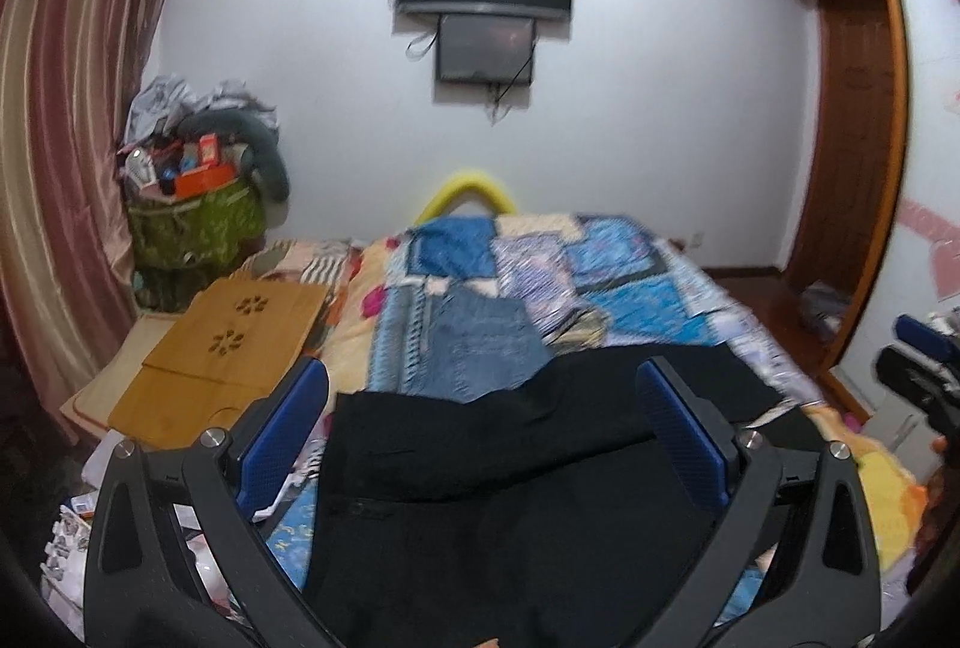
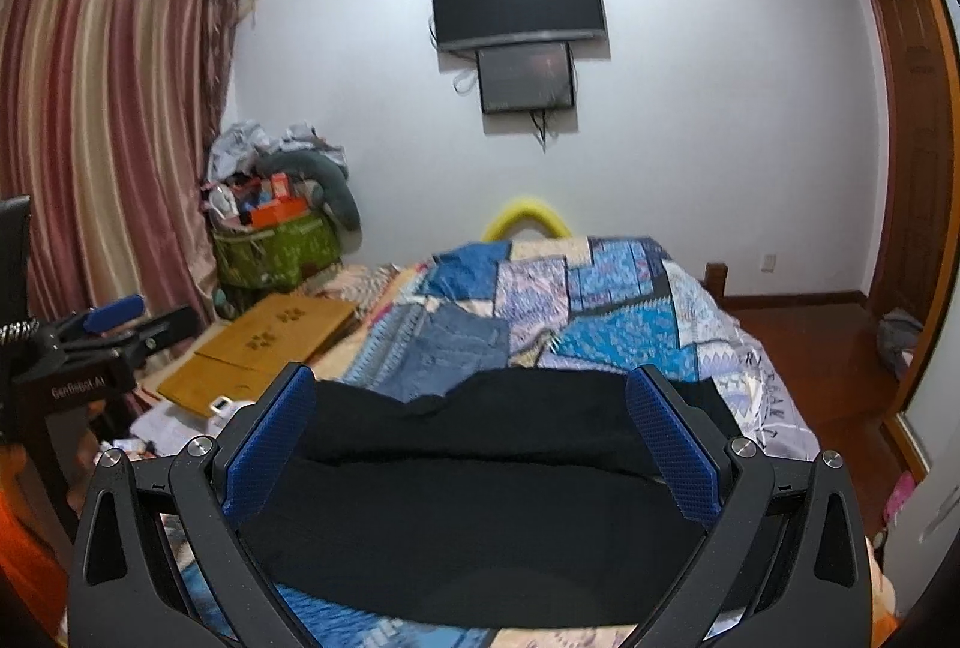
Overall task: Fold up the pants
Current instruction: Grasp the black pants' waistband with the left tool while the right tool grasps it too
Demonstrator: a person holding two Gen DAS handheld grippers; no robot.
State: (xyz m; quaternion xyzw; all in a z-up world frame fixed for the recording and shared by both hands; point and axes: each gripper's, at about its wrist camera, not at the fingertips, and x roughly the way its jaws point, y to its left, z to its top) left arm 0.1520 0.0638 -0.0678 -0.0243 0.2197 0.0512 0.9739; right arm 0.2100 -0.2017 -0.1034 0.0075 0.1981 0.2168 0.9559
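Black pants (image 1: 510,468) lie on the near end of the bed, partly folded over, with a fold ridge across them; they also show in the right wrist view (image 2: 468,486). My left gripper (image 1: 486,408) is open, its blue pads wide apart above the pants, holding nothing. My right gripper (image 2: 474,408) is open too, hovering over the pants' right part. The right gripper also shows at the right edge of the left wrist view (image 1: 918,372), and the left gripper at the left of the right wrist view (image 2: 114,330).
The bed carries a blue patchwork quilt (image 1: 540,276). A wooden lap tray (image 1: 240,342) lies at its left side. A green bag of clutter (image 1: 192,216) stands by the curtain. A door (image 1: 852,168) and wooden floor are at right.
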